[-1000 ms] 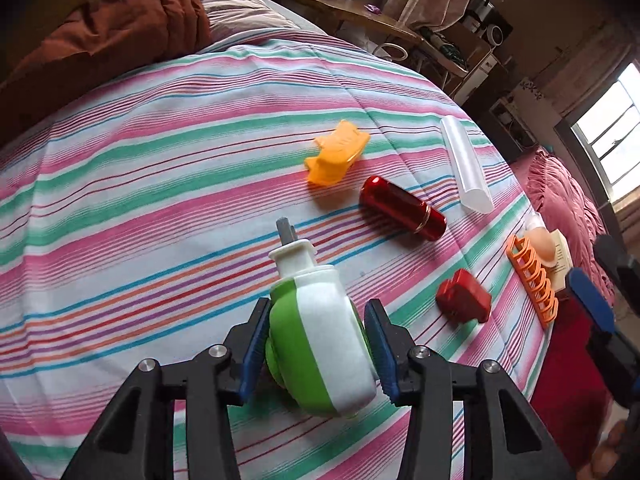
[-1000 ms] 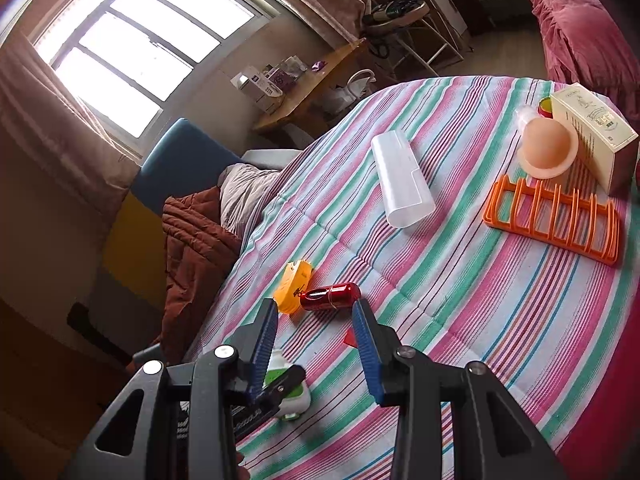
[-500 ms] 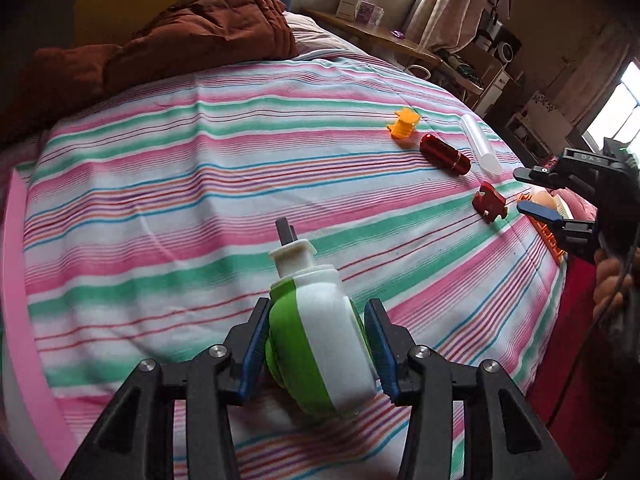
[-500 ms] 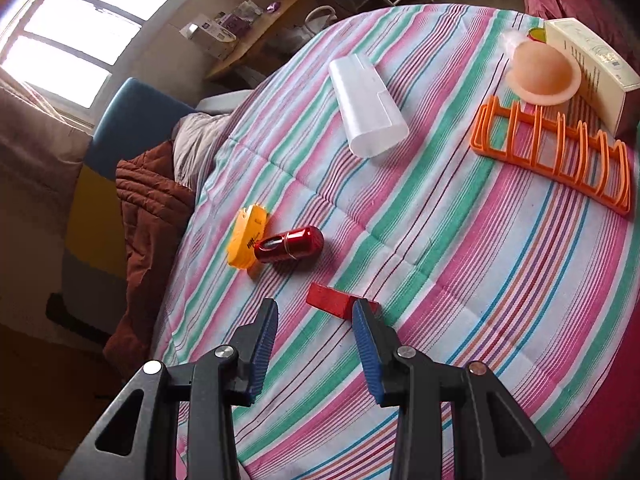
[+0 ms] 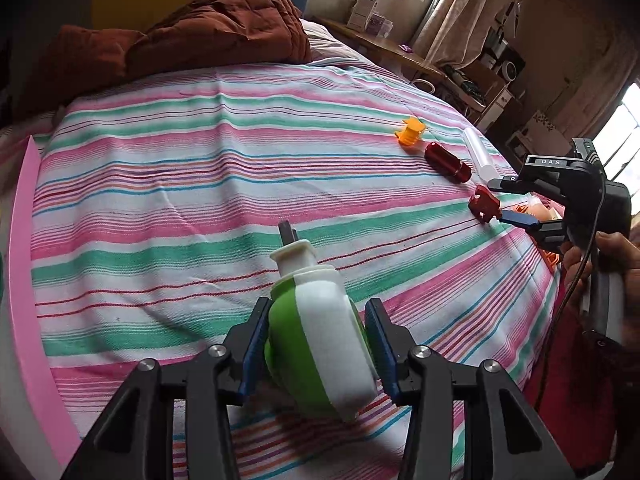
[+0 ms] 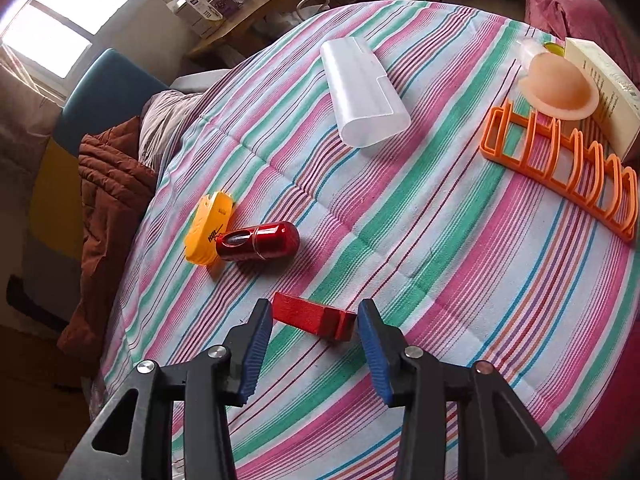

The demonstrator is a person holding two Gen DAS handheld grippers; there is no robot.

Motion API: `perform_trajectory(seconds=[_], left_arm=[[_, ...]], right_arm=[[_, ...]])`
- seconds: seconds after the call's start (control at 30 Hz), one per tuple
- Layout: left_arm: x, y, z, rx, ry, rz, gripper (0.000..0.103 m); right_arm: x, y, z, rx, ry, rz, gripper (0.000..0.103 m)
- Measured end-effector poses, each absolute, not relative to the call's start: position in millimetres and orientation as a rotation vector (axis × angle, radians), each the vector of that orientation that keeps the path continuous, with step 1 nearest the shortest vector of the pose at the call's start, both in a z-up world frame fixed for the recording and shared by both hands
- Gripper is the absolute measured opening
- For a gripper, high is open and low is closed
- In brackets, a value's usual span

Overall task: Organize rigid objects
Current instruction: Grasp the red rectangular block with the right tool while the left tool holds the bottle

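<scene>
My left gripper (image 5: 316, 354) is shut on a green and white caster wheel (image 5: 320, 344), stem pointing away, just above the striped bedspread (image 5: 200, 200). My right gripper (image 6: 316, 344) hovers over a small red block (image 6: 314, 316); its jaws are opening and straddle the block without pressing it. From the left wrist view the right gripper (image 5: 506, 202) sits at the far right beside that red block (image 5: 484, 202). A shiny red capsule (image 6: 258, 242) lies against a yellow plastic piece (image 6: 208, 228). A clear plastic case (image 6: 364, 92) rests farther back.
An orange slotted rack (image 6: 560, 160), a peach silicone dome (image 6: 560, 84) and a cream box (image 6: 604, 88) sit at the bed's right edge. A brown quilt (image 5: 180, 40) is heaped at the head. A pink board (image 5: 24, 280) borders the left side.
The left gripper carried the wheel back from the other objects, which now look farther off. The right gripper dropped toward the red block, tilted downward, and its jaws widened around it.
</scene>
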State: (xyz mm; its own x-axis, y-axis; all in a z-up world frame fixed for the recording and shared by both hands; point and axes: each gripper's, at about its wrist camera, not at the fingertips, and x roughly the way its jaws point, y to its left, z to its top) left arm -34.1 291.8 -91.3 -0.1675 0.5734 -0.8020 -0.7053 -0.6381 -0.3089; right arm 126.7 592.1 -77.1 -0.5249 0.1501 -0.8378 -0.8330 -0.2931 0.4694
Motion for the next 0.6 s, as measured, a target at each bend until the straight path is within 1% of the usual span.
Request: perform_trajectory(seconds=[0.17,0.2,0.23,0.27,0.47,0.5,0.53,0.57,0.6], left_arm=[[-33.4,290.8,-91.6,-1.227,0.158,1.907,0.048],[-33.2,290.4,-91.6,-1.226,0.154,1.908,0.048],[-33.4,289.8,-91.6,-1.227,0.15,1.908,0.048],[-33.5,289.3,-91.7,-1.227,0.147,1.909,0.048],[-32.8,287.6,-91.8,-1.224,0.131,1.915,0.048],[-32.4,287.5,-92.0,-1.225,0.129,1.914,0.048],[-31.7,287.6,-92.5,-1.223,0.134,1.913,0.048],[-30.7,288.2,-92.5,-1.218,0.144,1.914,0.048],[-29.8,288.6,-92.4,-1.214,0.151,1.916,0.048]], right_arm=[[119.0,590.9,-78.0,-0.946,1.249,1.908,0.047],[117.2,590.4,-78.1,-0.955,1.24,1.911,0.054],[115.5,589.9,-79.0,-0.966,1.239,1.912,0.062],[114.0,589.4,-79.8,-0.973,1.237,1.914,0.064],[103.1,588.8,-83.2,-1.034,1.132,1.875,0.064],[100.0,588.8,-84.5,-1.048,1.108,1.865,0.062],[96.7,587.7,-84.5,-1.064,1.074,1.86,0.054],[92.5,585.8,-83.4,-1.082,1.028,1.866,0.05],[88.5,583.2,-82.7,-1.104,0.988,1.871,0.05]])
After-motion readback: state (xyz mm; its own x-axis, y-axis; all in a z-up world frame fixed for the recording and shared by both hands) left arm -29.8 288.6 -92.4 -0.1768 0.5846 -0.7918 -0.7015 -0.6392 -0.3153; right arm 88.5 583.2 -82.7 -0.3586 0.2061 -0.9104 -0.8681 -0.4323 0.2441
